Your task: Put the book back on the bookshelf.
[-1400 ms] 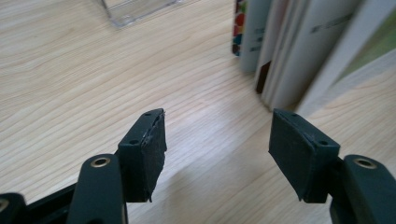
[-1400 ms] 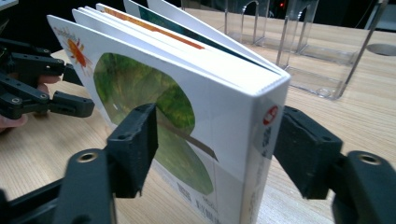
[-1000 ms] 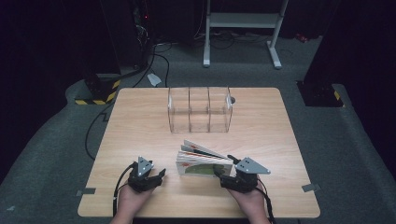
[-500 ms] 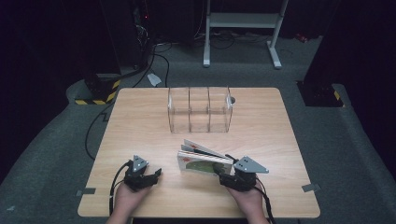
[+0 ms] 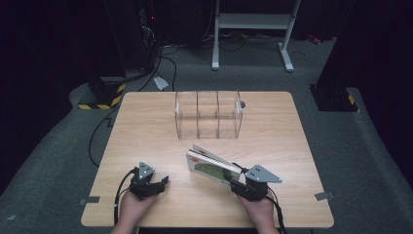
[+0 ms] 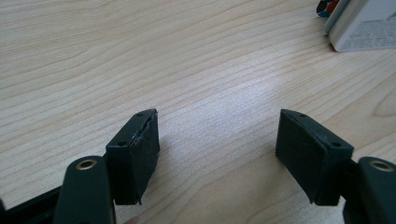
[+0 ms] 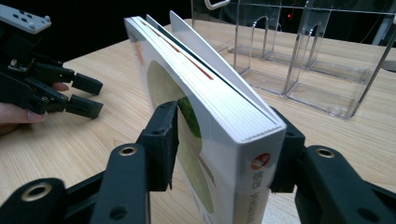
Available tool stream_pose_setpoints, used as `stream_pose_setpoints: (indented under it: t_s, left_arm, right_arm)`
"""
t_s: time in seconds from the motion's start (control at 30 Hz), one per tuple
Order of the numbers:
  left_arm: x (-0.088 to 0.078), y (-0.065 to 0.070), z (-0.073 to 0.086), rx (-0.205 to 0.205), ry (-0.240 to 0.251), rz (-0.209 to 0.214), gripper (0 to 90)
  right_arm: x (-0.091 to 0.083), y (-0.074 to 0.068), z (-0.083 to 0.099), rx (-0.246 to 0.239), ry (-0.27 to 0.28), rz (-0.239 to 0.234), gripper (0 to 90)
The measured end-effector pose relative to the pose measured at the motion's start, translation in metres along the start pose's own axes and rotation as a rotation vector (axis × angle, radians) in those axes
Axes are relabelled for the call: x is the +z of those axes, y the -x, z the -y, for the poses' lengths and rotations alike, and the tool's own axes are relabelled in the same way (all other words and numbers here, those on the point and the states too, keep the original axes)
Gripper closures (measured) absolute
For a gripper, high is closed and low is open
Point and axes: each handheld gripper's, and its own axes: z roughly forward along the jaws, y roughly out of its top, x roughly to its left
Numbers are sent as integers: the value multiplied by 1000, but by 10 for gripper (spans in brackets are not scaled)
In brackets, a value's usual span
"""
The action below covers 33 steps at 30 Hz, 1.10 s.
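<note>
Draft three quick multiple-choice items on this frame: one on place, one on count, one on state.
1. Where is the clear organizer?
A. far side of the table, beyond the book
B. on the floor
C. under the book

2. How many compartments does it show?
A. one
B. three
C. six

3. The right hand-held gripper:
A. empty
B. around the book
C. on the organizer

Key:
1 A, the high view shows it past the book.
2 B, two dividers.
3 B, the book stands on edge between its closing jaws.

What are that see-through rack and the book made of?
The rack looks like clear, glossy acrylic or similar plastic: the table shows through its walls. The book looks like paper pages under a smooth, printed, probably coated cover. The table seems light wood or wood-grain laminate.
</note>
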Motion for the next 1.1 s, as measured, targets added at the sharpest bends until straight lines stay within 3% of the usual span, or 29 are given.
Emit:
stream_pose_setpoints:
  t_s: [0.23, 0.4, 0.47, 0.57, 0.7, 0.83, 1.1]
  left_arm:
    - [0, 0, 0, -2, -2, -1, 301]
    - [1, 1, -1, -5, 1, -7, 309]
    - [2, 2, -3, 9, 7, -23, 325]
    - [5, 3, -6, 25, 12, -35, 340]
    - [9, 1, -9, 14, 12, -47, 346]
    - [10, -2, -9, 2, 9, -28, 353]
    - [14, -3, -14, 25, 4, -19, 326]
  right_arm:
    - [-1, -3, 2, -10, 12, -10, 587]
    - [-3, -9, 1, -24, 5, -22, 707]
    - [-4, -12, 1, -33, 2, 8, 735]
    - [-7, -13, 1, -3, -6, 31, 741]
    - [-13, -11, 4, 11, 3, 50, 743]
    - [-19, -4, 4, 21, 4, 79, 743]
    - [-36, 7, 8, 39, 3, 176, 743]
